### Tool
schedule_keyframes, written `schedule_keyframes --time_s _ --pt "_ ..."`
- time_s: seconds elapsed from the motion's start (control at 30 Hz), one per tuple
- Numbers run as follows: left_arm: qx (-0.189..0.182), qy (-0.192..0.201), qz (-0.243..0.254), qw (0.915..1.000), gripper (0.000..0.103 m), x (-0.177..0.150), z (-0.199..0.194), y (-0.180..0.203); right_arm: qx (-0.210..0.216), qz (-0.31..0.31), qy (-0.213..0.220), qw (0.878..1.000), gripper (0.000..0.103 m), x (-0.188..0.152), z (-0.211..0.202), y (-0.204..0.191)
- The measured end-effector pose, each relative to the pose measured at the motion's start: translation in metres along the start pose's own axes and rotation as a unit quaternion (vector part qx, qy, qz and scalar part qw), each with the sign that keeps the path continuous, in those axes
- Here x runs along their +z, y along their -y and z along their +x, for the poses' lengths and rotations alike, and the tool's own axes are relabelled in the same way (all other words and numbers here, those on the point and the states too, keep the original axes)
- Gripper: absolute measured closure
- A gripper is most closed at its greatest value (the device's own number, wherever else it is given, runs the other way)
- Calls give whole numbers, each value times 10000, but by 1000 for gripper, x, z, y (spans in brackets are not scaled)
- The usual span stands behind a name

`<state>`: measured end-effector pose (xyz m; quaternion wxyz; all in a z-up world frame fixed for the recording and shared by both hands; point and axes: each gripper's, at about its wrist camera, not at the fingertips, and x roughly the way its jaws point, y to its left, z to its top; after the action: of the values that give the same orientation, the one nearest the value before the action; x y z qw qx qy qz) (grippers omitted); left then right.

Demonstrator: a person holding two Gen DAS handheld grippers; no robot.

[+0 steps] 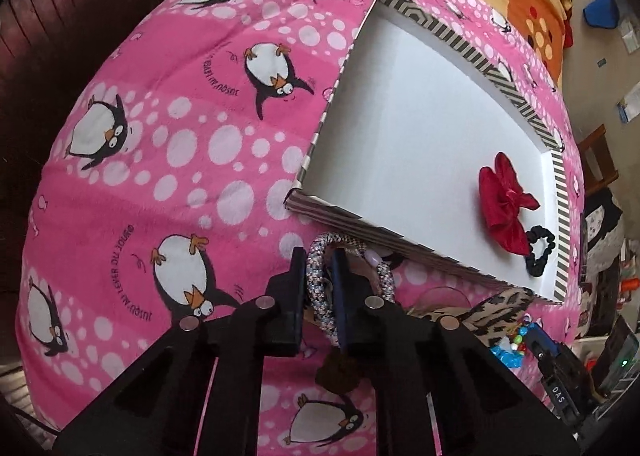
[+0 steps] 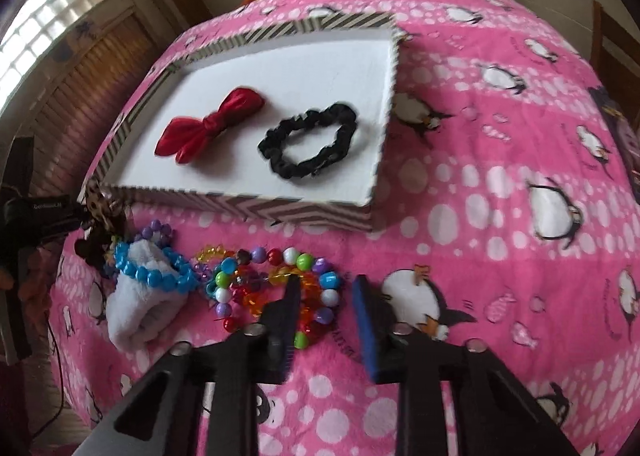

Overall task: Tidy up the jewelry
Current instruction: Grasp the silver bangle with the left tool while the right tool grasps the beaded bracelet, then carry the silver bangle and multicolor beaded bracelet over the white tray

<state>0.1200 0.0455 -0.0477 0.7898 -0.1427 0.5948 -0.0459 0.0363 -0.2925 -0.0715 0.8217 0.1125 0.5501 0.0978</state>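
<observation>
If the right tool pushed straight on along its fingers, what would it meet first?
Most likely the multicoloured bead bracelet lying on the pink penguin blanket; the right tool points down at its edge, though depth is unclear.

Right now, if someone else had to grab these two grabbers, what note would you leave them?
Left gripper: shut on the braided ring, just short of the box.
Right gripper: open, low over the bead bracelet, one side of it between the jaws, not gripped.
Done: red bow and black scrunchie lie in the box.
Left: put the ring in the box, grip and move the bead bracelet, then the blue bracelet, which lies on a white cloth, and the other beads beside it on the blanket.
</observation>
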Motion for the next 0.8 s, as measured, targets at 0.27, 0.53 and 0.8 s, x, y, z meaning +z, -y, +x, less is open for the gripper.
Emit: schedule_keyframes --time_s 0.27,0.53,0.8 --pt "-363 317 48 9988 95 -4 -45 3 385 -100 366 9985 95 2 -34 -4" --pt "-697 560 -87 9960 95 -13 -84 3 630 -189 734 9951 95 9 -78 -8" --pt "-580 625 -156 9962 95 -17 -93 -4 731 -414 961 9918 95 14 -100 -22"
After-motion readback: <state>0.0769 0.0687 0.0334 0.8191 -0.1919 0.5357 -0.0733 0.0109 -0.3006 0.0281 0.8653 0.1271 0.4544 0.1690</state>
